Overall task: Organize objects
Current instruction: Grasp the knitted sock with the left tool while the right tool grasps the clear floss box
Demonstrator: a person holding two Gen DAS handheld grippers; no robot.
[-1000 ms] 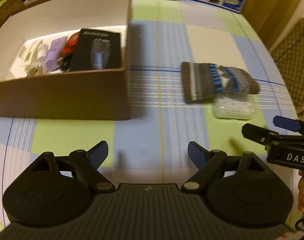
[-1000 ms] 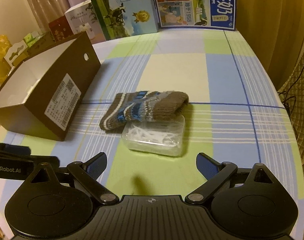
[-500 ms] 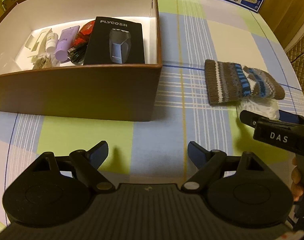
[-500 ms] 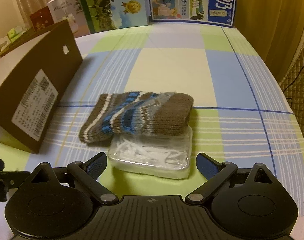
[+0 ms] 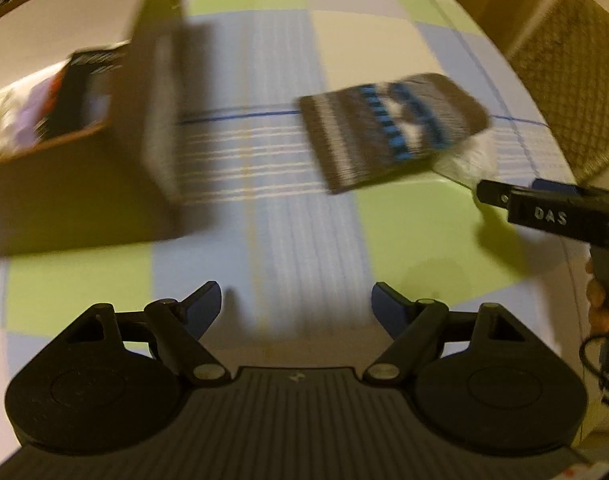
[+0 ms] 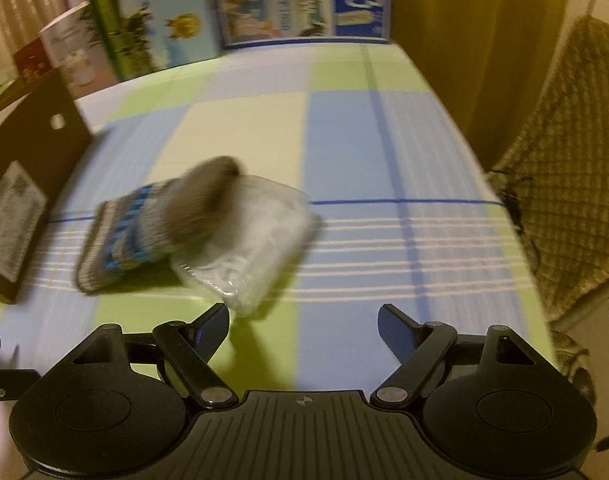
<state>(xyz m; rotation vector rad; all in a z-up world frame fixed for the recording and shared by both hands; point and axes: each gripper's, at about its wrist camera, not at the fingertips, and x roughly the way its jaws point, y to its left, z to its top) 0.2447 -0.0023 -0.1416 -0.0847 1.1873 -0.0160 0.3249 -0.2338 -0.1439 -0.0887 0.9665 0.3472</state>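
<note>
Approach phase of a pick, judged from the layout. Right gripper (image 6: 303, 326) is seen low over the checked tablecloth (image 6: 344, 140), with the clear plastic box (image 6: 256, 248) just beyond its left finger at about 11 o'clock and the knitted striped sock (image 6: 144, 232) lying partly over that box's far-left side. To do the step well, the jaws should be centred on the box's exposed near corner, kept level with the cloth, and closed only once the sock is outside the gap; otherwise the sock may be dragged along. Both views are motion-blurred, so fine contact cannot be judged.

Fingers: the right gripper's are spread wide and nothing is held; the left fingertip (image 6: 214, 322) appears close to the box edge, though touching cannot be confirmed. Left gripper (image 5: 296, 304) is likewise wide open and empty, hovering over the cloth, with the brown cardboard box (image 5: 84, 188) at 10 o'clock, already holding several items.
</note>
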